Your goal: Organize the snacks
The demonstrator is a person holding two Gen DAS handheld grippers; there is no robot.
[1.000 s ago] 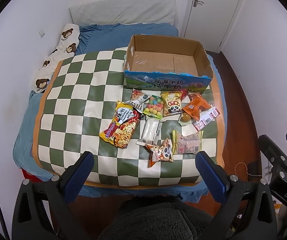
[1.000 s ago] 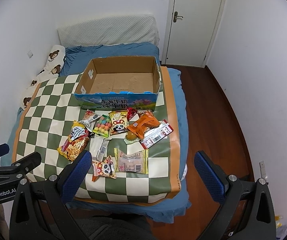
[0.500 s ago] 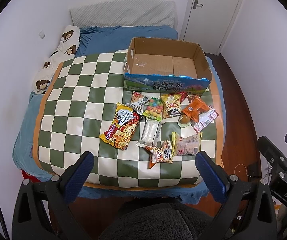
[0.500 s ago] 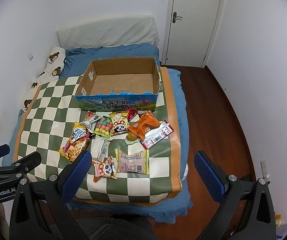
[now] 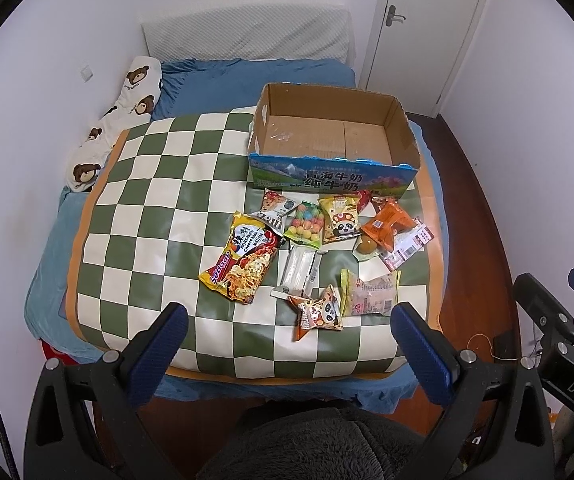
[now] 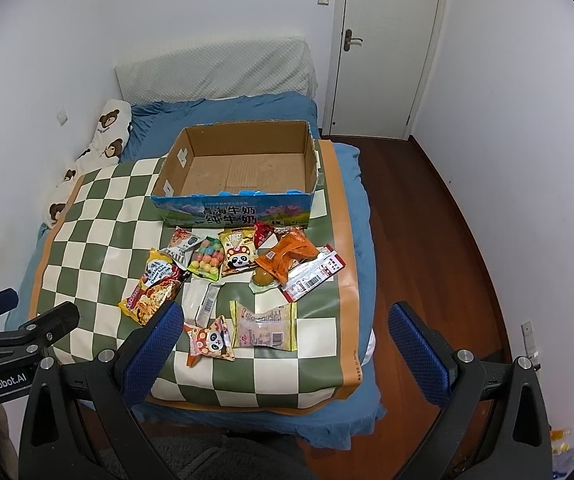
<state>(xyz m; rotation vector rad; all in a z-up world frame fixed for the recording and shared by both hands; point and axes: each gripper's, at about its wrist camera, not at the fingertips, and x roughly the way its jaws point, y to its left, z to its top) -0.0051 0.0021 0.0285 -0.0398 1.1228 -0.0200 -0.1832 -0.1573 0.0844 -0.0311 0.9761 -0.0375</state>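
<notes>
Several snack packets lie on a green-and-white checkered mat point(image 5: 135, 216) point(image 6: 99, 216) on a bed. Among them are a noodle pack point(image 5: 241, 262) point(image 6: 153, 286), a candy bag point(image 5: 305, 224) point(image 6: 206, 260), an orange packet point(image 5: 387, 226) point(image 6: 287, 258) and a panda packet point(image 5: 319, 312) point(image 6: 209, 340). An empty cardboard box point(image 5: 331, 172) point(image 6: 235, 210) stands behind them. My left gripper point(image 5: 287, 344) is open and empty, near the bed's front edge. My right gripper point(image 6: 285, 344) is open and empty, likewise short of the snacks.
A bear-print pillow point(image 5: 123, 120) point(image 6: 99, 148) lies at the left of the bed by the wall. A white door point(image 6: 387, 40) stands at the back right. Wooden floor point(image 6: 427, 240) runs along the bed's right side. Each gripper shows at the edge of the other's view.
Both views have drawn slightly back and up from the bed; the snacks and box appear a little lower in frame. Nothing on the mat has moved. Both grippers stay open.
</notes>
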